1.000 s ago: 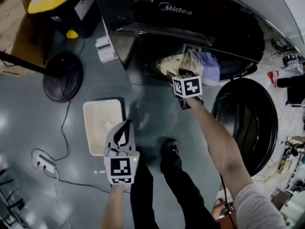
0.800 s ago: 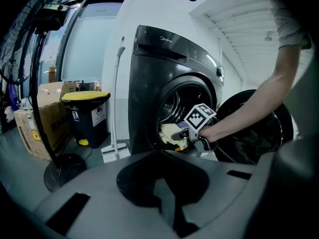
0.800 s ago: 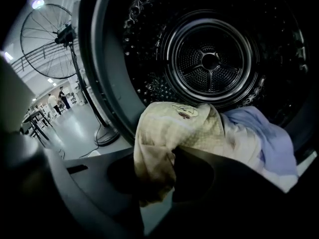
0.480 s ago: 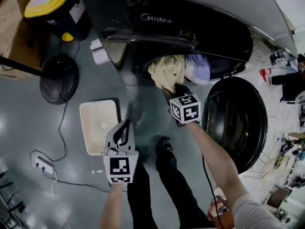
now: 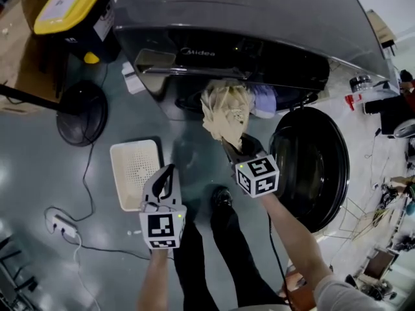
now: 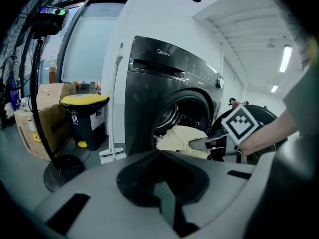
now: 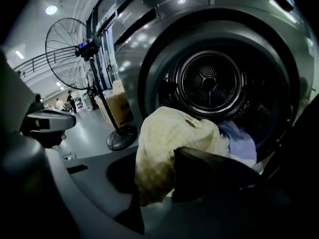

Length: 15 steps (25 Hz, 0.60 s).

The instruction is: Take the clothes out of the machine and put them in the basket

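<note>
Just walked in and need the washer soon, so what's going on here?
A person is unloading the washing machine with handheld tongs. The right tongs are clamped on a cream garment that hangs out of the drum opening, with a bluish garment behind it. The left tongs are shut and empty, near the white basket on the floor; no clothes show in it.

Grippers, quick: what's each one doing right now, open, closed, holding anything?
Left gripper: closed, holding nothing.
Right gripper: closed on the cream garment, which is partly out of the washer.
</note>
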{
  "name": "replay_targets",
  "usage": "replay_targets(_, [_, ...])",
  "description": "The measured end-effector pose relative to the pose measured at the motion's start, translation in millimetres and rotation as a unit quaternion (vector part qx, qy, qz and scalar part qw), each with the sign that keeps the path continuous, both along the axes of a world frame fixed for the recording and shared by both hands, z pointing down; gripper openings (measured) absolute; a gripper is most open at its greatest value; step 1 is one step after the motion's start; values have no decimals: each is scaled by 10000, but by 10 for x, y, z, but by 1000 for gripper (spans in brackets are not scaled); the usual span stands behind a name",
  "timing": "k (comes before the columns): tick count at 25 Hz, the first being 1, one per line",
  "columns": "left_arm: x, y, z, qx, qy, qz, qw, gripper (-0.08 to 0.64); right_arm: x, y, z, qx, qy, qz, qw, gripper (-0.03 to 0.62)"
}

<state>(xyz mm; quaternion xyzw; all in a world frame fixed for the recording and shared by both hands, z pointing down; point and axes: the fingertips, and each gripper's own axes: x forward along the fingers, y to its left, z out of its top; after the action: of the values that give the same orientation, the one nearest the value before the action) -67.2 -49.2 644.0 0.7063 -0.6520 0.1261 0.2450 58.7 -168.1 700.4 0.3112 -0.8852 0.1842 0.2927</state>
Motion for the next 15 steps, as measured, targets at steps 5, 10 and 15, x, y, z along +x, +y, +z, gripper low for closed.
replay_targets(5, [3, -3, -172, -2, 52, -64, 10000, 18, 109, 239, -409, 61, -198, 36, 9998, 126])
replay_targets(10, [3, -21, -313, -10, 103, -175, 9998, 18, 195, 463, -804, 182, -329, -36, 9993, 126])
replay_targets(15, [-29, -13, -452, 35, 55, -235, 9997, 18, 279, 734, -1152, 244, -354, -152, 9990, 126])
